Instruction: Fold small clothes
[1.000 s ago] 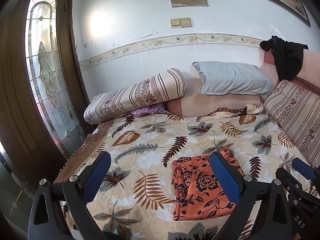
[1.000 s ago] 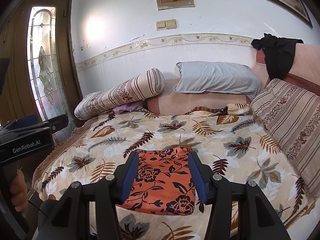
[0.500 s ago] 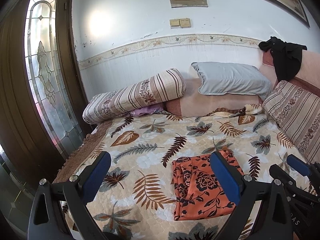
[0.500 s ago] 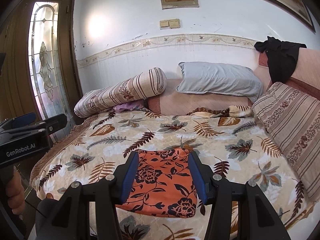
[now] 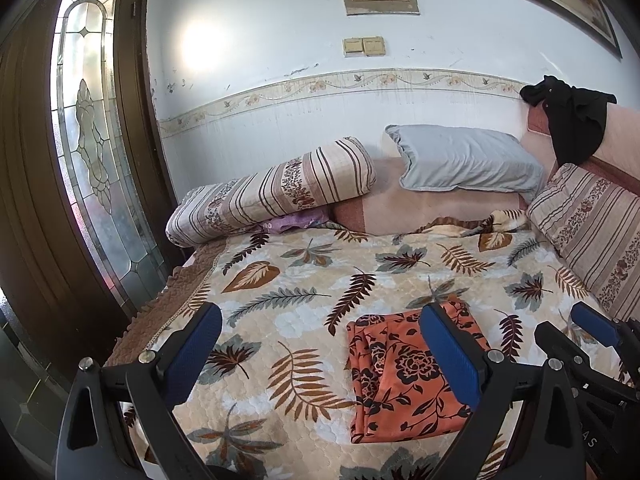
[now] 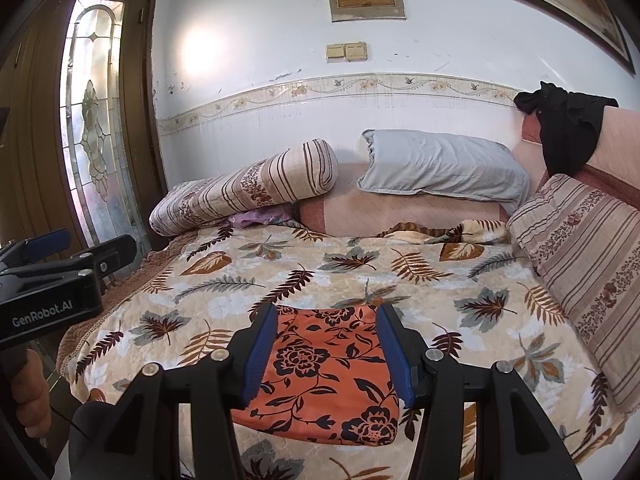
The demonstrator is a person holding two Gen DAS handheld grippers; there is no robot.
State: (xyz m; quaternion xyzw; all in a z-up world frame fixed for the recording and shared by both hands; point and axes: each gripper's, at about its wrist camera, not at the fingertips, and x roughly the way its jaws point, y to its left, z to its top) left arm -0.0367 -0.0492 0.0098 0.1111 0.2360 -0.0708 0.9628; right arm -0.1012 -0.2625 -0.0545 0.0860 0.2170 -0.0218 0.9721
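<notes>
A folded orange cloth [image 5: 400, 376] with a black flower print lies flat on the leaf-patterned bedspread [image 5: 304, 280], near the front edge of the bed. My left gripper [image 5: 320, 344] hovers above the bed with its blue pads wide apart and nothing between them; the cloth is under its right finger. In the right wrist view the same orange cloth [image 6: 320, 376] lies below and beyond my right gripper [image 6: 326, 344], whose jaws stand apart over it without touching it. The right gripper also shows at the right edge of the left wrist view.
A striped bolster [image 5: 272, 192], a grey pillow [image 5: 464, 160] and a striped cushion [image 5: 592, 232] line the back and right of the bed. A black garment [image 5: 572, 120] hangs over the headboard. A door with a glass panel [image 5: 92, 160] is on the left. A hand [image 6: 28, 396] holds the left gripper's handle.
The right gripper has drifted slightly, so its view shifted a little. The left gripper and the cloth have stayed put.
</notes>
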